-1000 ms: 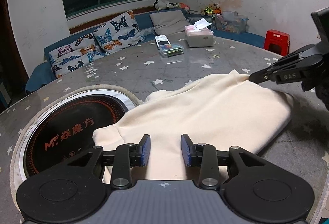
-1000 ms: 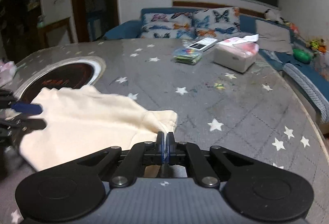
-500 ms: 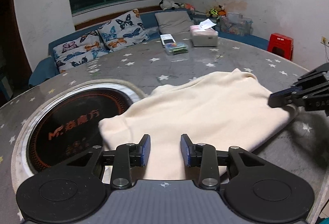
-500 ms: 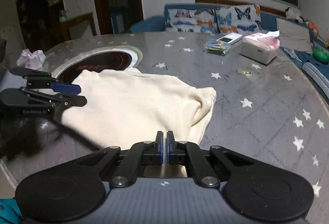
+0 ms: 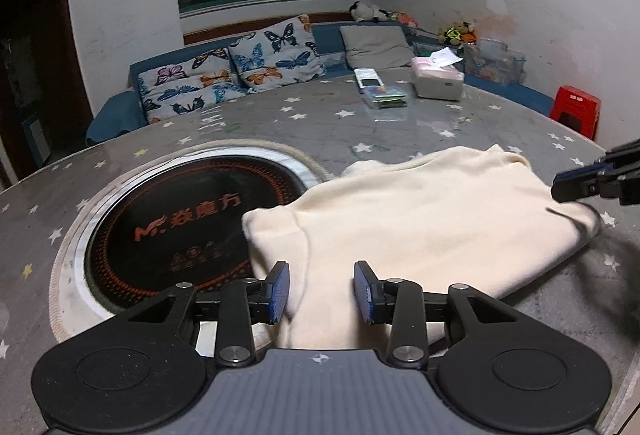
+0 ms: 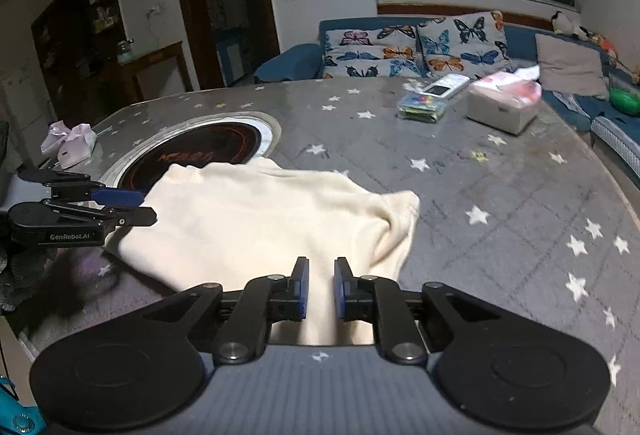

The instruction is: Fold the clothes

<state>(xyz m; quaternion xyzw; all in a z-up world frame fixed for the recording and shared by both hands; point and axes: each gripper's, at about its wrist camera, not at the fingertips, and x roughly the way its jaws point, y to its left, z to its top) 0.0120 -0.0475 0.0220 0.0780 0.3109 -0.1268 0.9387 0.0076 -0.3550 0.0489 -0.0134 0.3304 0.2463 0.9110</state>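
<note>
Garment (image 5: 420, 219), cream, lies on the tabletop (image 5: 312, 123) in a broad doubled slab, one end overlapping the rim of the inset cooker (image 5: 160, 231), the other bunched into a thick rolled edge on the right gripper's side. Left gripper (image 5: 320, 291) hangs over the cooker-side end with jaws wide, nothing between them. Right gripper (image 6: 320, 287) hangs over the opposite end with jaws narrowly parted, also empty; cloth shows beneath the gap but is not pinched. Both tools are released, which fits either a fold just laid or one about to be taken, and the views do not settle which. For any further fold, judgement is that each jaw pair should bite all layers at a corner, the bunched edge should be flattened, and both ends should travel level so the edges meet squarely. Tissue box (image 6: 504, 107) stands well clear.
</note>
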